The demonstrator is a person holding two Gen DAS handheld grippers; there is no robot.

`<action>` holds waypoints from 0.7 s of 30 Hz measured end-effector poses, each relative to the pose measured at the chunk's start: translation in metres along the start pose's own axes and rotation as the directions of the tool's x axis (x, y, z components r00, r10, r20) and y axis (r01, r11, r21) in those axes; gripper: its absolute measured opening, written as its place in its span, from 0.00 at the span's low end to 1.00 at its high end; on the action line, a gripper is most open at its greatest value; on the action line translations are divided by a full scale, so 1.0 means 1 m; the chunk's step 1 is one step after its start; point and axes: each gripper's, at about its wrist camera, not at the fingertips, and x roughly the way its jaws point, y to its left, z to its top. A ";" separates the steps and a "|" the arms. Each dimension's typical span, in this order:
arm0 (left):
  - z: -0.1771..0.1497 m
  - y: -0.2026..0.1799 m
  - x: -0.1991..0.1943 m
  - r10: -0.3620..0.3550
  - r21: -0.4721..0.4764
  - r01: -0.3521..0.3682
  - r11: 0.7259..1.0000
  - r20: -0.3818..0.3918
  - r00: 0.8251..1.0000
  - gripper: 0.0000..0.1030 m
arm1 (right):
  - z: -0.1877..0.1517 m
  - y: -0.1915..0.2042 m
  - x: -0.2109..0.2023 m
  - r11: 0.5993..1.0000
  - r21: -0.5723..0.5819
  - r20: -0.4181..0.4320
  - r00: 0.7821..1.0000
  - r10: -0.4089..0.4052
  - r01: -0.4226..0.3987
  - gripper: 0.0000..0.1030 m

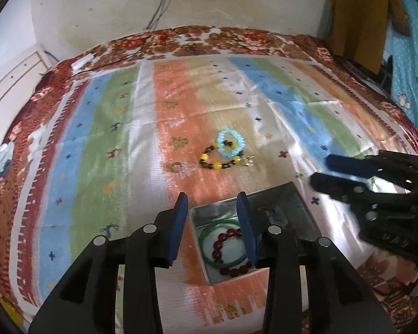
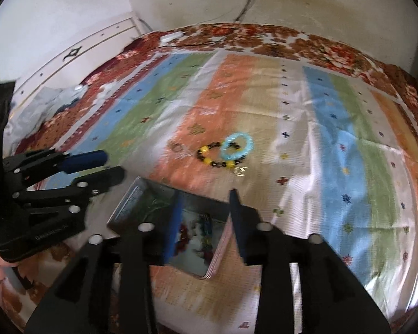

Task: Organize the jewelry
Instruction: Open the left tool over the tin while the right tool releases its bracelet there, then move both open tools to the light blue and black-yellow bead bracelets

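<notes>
An open metal tin lies on the striped cloth, its lid hinged back. Inside are a dark red bead bracelet and thin green bangles. Beyond it lie a light blue bead bracelet, a black-and-yellow bead bracelet, a small gold charm and a ring. My left gripper is open and empty above the tin. My right gripper is open and empty over the tin.
A floral red blanket borders the striped cloth on the bed. A cable runs from the wall socket onto the far edge. A brown garment hangs at the far right. A white cabinet stands at the left.
</notes>
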 end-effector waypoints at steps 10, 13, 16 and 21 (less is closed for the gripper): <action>0.005 0.016 0.006 0.027 -0.033 -0.028 0.999 -0.012 1.000 0.50 | 0.007 -0.017 0.009 0.998 0.052 -0.003 0.999 -0.039 0.039 0.45; 0.005 0.014 0.008 0.058 -0.002 -0.058 0.998 -0.010 0.998 0.54 | 0.009 -0.021 0.011 0.997 0.063 0.007 0.999 -0.039 0.039 0.49; 0.008 0.012 0.009 0.065 0.007 -0.065 0.998 -0.007 0.998 0.54 | 0.012 -0.023 0.012 0.997 0.062 0.007 0.999 -0.037 0.037 0.49; 0.015 0.013 0.013 0.073 0.006 -0.073 0.997 -0.001 0.997 0.61 | 0.014 -0.025 0.015 0.997 0.061 0.008 0.999 -0.044 0.043 0.51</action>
